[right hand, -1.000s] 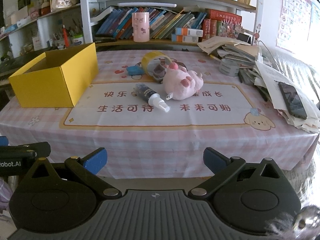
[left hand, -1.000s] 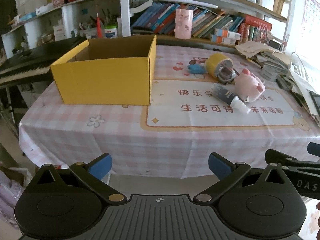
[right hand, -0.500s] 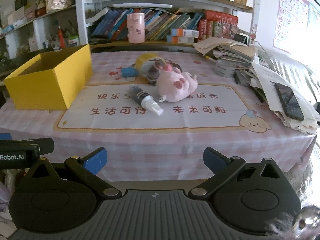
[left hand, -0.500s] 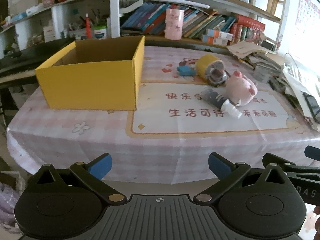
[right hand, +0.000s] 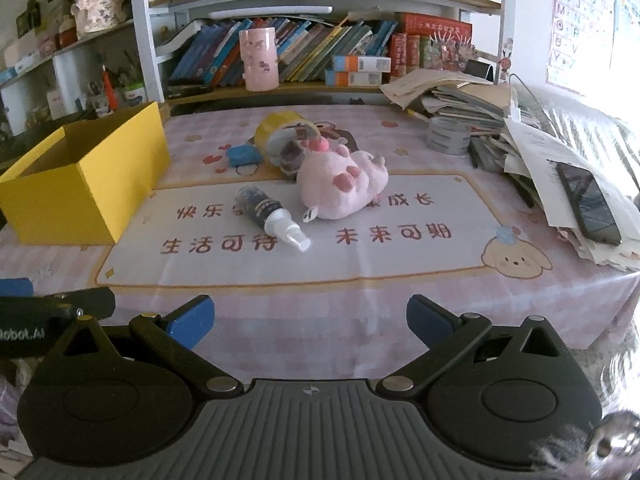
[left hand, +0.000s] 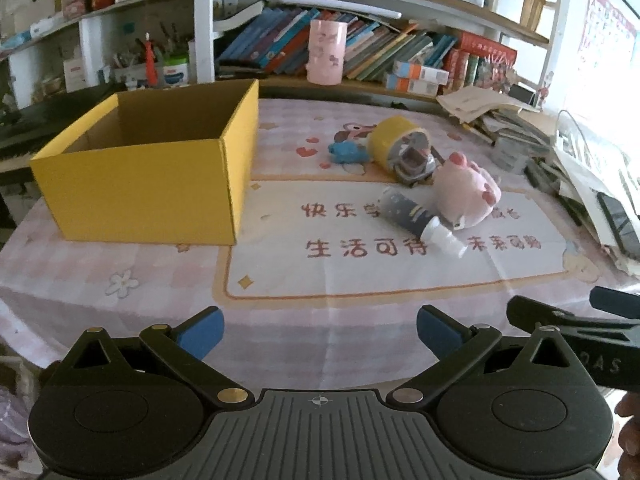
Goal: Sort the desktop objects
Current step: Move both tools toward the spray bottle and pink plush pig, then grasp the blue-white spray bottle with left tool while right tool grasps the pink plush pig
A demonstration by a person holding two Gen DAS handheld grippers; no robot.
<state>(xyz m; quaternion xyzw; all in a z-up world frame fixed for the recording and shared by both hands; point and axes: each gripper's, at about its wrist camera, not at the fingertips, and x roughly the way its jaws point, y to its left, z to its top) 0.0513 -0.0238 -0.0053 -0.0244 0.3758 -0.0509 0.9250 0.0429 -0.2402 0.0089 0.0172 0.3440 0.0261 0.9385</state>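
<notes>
An open yellow cardboard box (left hand: 156, 184) (right hand: 80, 184) stands at the table's left, empty as far as I can see. Near the middle lie a dark spray bottle with a white cap (left hand: 416, 218) (right hand: 272, 218), a pink plush toy (left hand: 466, 194) (right hand: 344, 186), a yellow tape roll (left hand: 394, 142) (right hand: 280, 130) and a small blue object (left hand: 346, 152) (right hand: 242, 156). My left gripper (left hand: 320, 332) and right gripper (right hand: 310, 320) are both open and empty, over the table's front edge, well short of the objects.
A stack of papers and books with a black phone (right hand: 588, 200) on top fills the table's right side. A grey tape roll (right hand: 448, 138) lies by it. A bookshelf with a pink cup (right hand: 259, 60) runs behind the table. A pink checked cloth (right hand: 400, 300) covers the table.
Both grippers have moved closer to the table, so the box and objects look larger. Both stay open. Nothing on the table has moved.
</notes>
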